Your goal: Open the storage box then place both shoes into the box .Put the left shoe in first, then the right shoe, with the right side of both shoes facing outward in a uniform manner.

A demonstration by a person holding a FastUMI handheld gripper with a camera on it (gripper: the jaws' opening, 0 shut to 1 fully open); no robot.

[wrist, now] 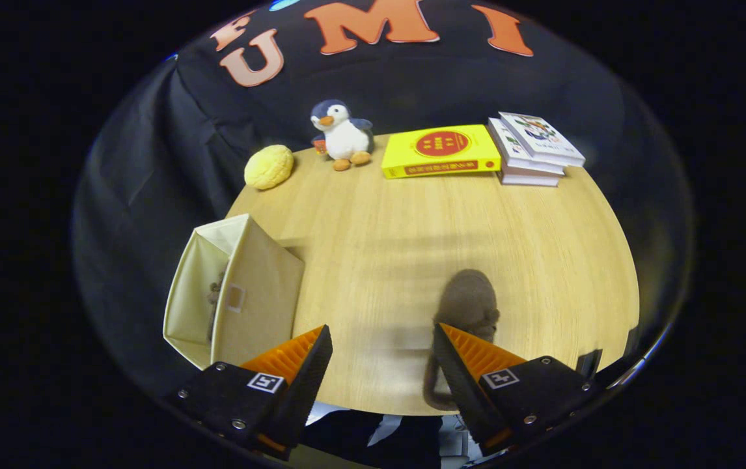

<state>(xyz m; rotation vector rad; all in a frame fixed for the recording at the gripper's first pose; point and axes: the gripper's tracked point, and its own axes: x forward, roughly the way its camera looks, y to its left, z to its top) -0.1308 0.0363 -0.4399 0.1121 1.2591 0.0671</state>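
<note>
Pale wooden round tabletop (pixel 412 234) fills my view, backed by black cloth. My gripper (pixel 383 352) hangs low over the near edge, its fingers spread wide apart and holding nothing. A brown fuzzy shoe (pixel 467 303) lies on the wood just ahead of my right finger, partly hidden behind that finger's tip. Left of my left finger stands a cream fabric storage box (pixel 259 293), open at the top, with something dark inside that I cannot make out clearly. Well beyond the fingers, along the far edge, I see a yellow round bun-shaped cushion (pixel 269 167), a plush penguin toy (pixel 342 135), a flat yellow book (pixel 440 151) and a stack of white books (pixel 532 150).
</note>
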